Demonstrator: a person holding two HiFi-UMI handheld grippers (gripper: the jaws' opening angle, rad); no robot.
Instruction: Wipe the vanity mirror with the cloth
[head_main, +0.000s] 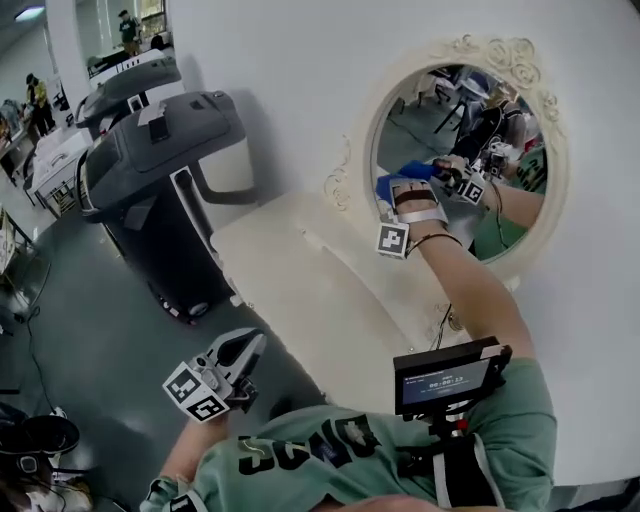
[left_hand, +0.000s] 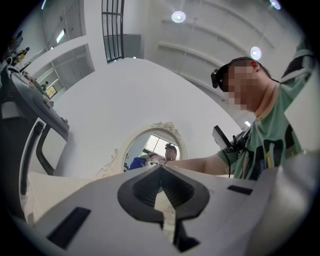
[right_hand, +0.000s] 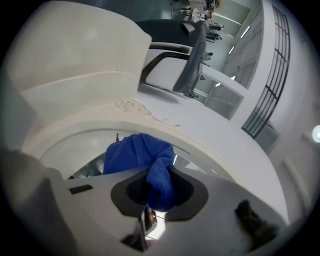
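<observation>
Slipping cloth: my main worry is the blue cloth (right_hand: 142, 157) working out of the right claw (right_hand: 150, 172). Only a twisted fold sits between the jaws, so drag across the glass could pull it free.
Scraping glass: if the cloth bunches to one side, I judge the bare claw tips could meet the vanity mirror (head_main: 450, 110) and mark it.
Catching frame: the ornate cream frame (head_main: 500, 55) stands proud of the glass. A stroke carried too far could snag the cloth or knock the claw against it.
Cloth to right claw: I have the right claw clamped on the cloth. Most of it bulges out ahead of the tips toward the glass, but I cannot tell whether it is pressed flat or only just touching.
Mirror to right claw: the glass is directly ahead of the claw, which sits at the left part of the oval, near the frame's inner edge.
Left claw (left_hand: 161, 167): its jaws are together with nothing in them. I hold it low by my body, well apart from the mirror.
Tabletop (head_main: 300, 290): the cream vanity top lies below the mirror, between the two claws.
Machine (head_main: 160, 160): a dark grey machine stands beside the tabletop, on the left-claw side.
</observation>
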